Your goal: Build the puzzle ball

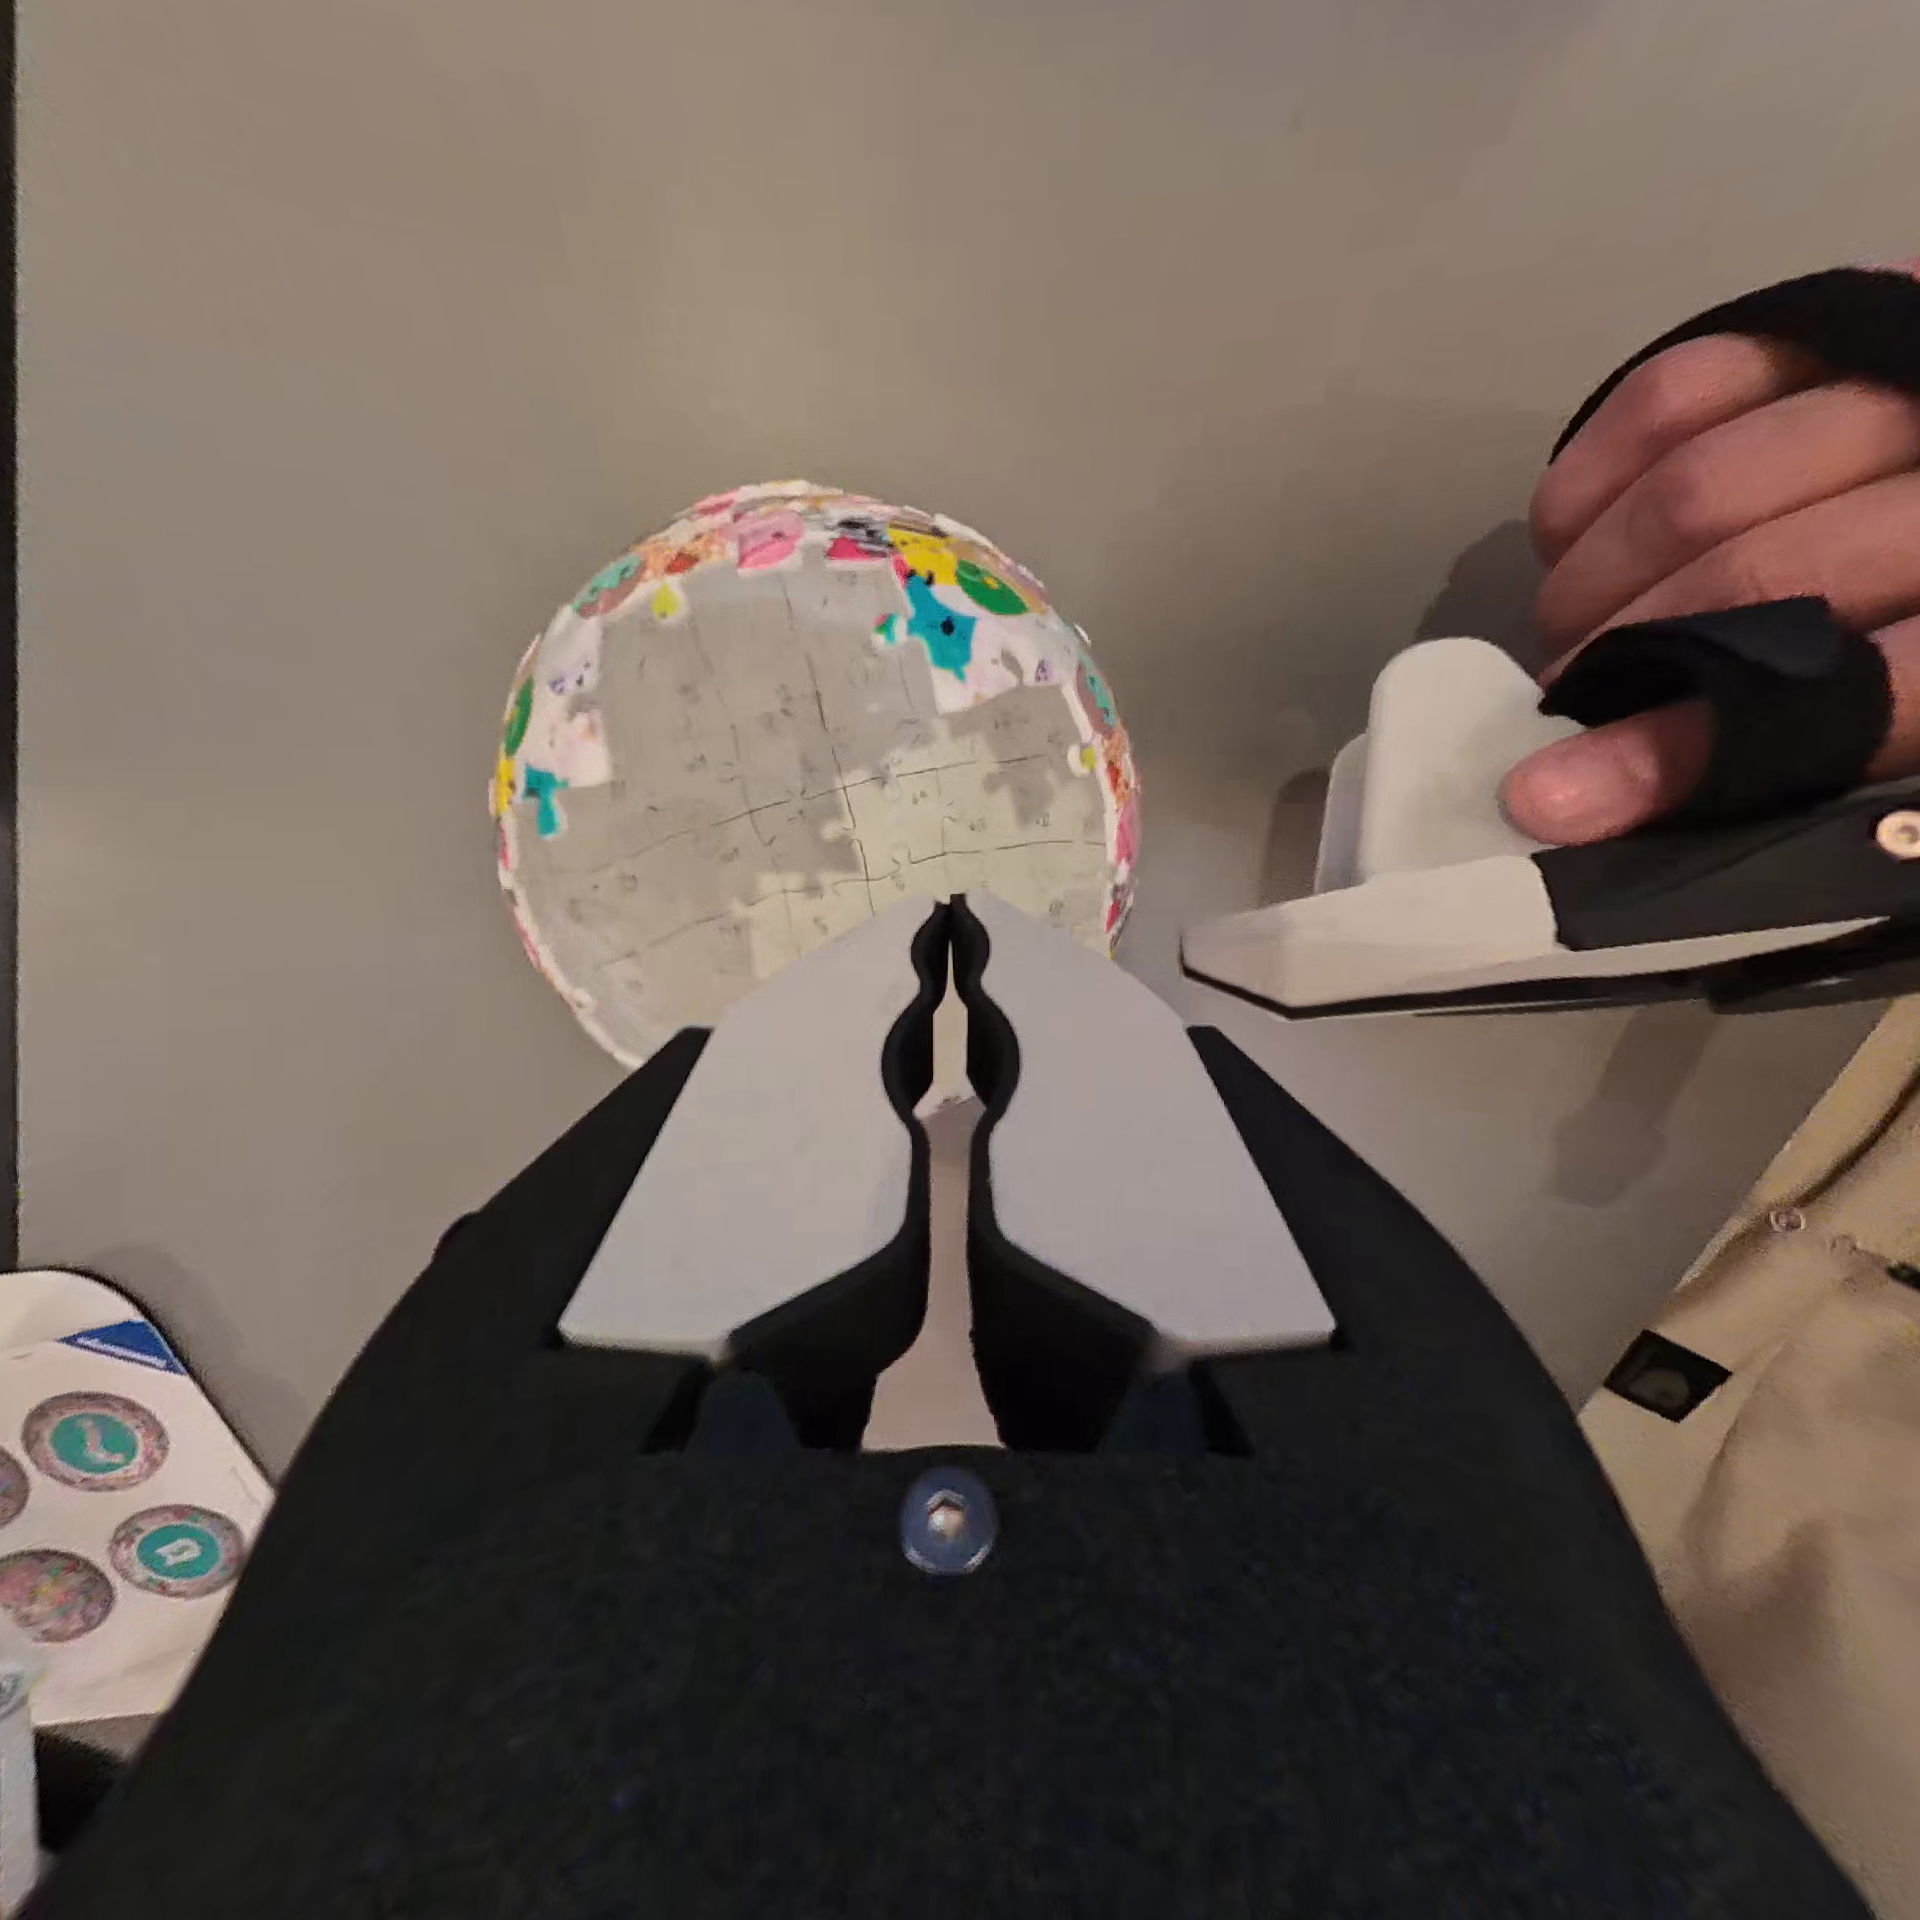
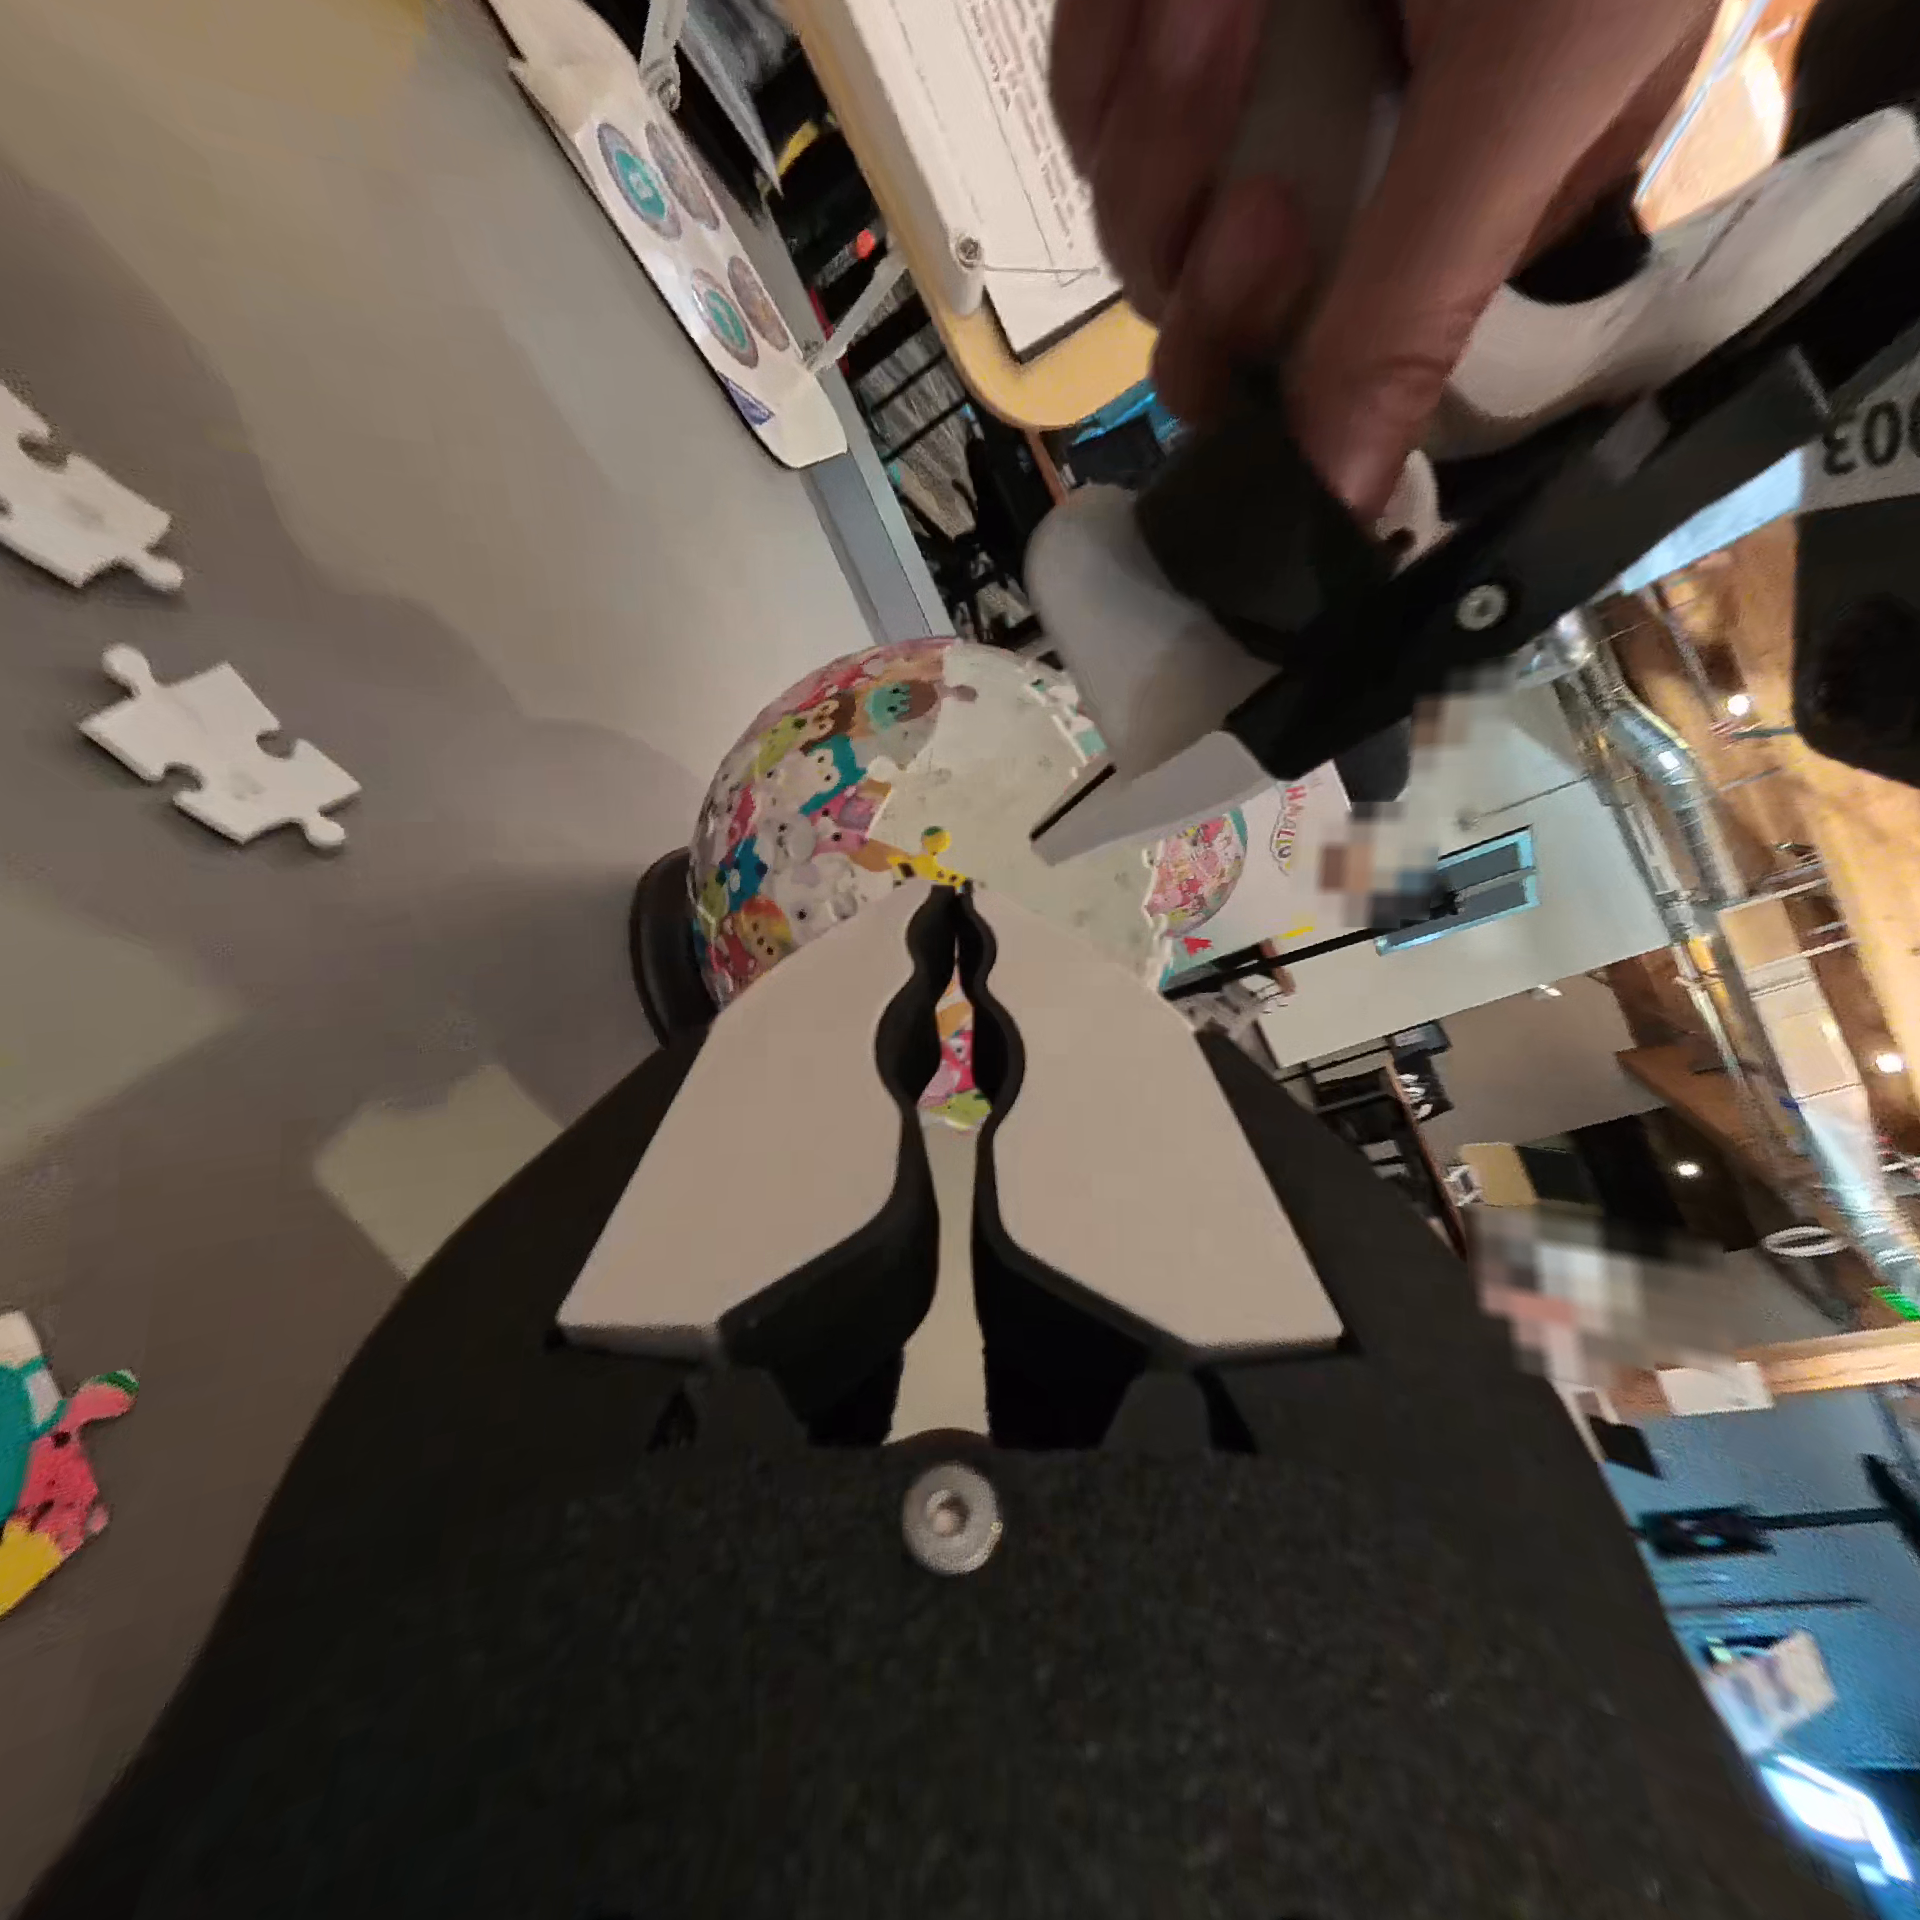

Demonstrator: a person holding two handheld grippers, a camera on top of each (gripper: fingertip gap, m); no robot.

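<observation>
A: Status of the puzzle ball [image 1: 816,769]?

B: It rests on the grey tabletop [image 1: 312,520], partly built. The shell is open; the plain grey inner faces of the joined pieces show through the gap, with printed pieces around the rim. In the right wrist view it sits on a dark round base [image 2: 657,961].

A: Handling properties?

B: Judged light, hollow and thin-walled. The interlocked pieces are stiff singly, but the open edge is likely to flex or unlock under pressure. Hold at the closed, printed area or steady it on the base; avoid squeezing across the opening.

A: Tool states?

B: Left tool [image 1: 948,914]: clenched, tips together just in front of the ball's lower edge, nothing visible between them. Right tool [image 2: 954,906]: clenched; a small yellow printed fragment sits at the tips, but whether it is gripped or part of the ball cannot be told.

A: Loose stock?

B: White pieces [image 2: 218,753] lie face down well apart from the ball; a coloured piece [image 2: 57,1455] is cut off at the frame edge.

A: Hidden items?

B: The ball's far side, its contact with the base, and the gap's full extent
</observation>
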